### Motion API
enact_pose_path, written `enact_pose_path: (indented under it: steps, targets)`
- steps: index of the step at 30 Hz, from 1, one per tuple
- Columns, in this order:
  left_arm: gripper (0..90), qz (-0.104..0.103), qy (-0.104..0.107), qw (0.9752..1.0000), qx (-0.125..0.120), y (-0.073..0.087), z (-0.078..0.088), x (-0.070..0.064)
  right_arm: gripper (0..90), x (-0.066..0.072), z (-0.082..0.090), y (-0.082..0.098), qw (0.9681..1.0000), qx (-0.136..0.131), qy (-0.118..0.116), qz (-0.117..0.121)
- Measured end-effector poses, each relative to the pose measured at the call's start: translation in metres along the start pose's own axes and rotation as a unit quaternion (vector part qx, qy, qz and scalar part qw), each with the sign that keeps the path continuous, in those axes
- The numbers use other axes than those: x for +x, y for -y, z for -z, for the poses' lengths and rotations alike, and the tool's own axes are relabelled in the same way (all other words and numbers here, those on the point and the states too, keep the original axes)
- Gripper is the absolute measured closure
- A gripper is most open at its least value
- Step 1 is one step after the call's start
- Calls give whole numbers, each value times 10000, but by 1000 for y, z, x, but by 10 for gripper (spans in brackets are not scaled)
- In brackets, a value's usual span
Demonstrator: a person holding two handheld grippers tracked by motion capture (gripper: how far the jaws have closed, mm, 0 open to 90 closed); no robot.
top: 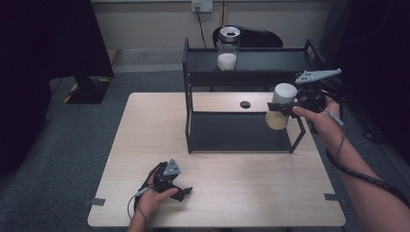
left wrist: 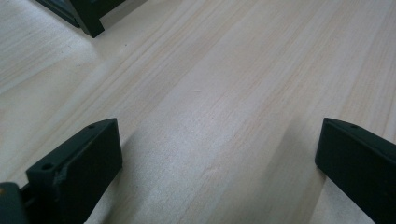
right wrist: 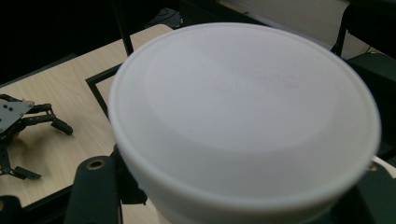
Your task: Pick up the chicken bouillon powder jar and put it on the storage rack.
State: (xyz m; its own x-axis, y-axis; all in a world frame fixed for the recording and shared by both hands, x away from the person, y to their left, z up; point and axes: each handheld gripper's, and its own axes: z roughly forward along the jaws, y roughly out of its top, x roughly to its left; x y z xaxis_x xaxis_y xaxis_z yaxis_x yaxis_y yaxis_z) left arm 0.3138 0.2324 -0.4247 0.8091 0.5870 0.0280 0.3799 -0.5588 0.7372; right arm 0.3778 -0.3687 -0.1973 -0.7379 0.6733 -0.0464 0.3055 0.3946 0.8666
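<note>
Now the white-lidded jar (top: 281, 107) is hanging in the air at the right end of the black shelf rack (top: 193, 67), the right gripper (top: 283, 110) clamping its sides; near left, the left gripper (top: 183, 192) is resting on the table (top: 145, 125), jaws wide apart.

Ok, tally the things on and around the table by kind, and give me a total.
Jars with white contents: 2, one glass jar on the top shelf, one white-lidded jar held in the right gripper
Black two-tier shelf racks: 1
Handheld grippers: 2, right gripper and left gripper, open
Wooden tables: 1
Total: 6
</note>
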Motion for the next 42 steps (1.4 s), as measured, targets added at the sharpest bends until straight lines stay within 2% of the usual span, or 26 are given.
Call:
enact_pose_path:
  steps: [16,42]
  targets:
    - [0,-1,-1,10000,-1,0,0,0,350,-1,14,-43,10000,-37,-8,61]
    - [0,-3,-2,10000,0,0,0,0,349,-11,36,-90,9999,-127,62,37]
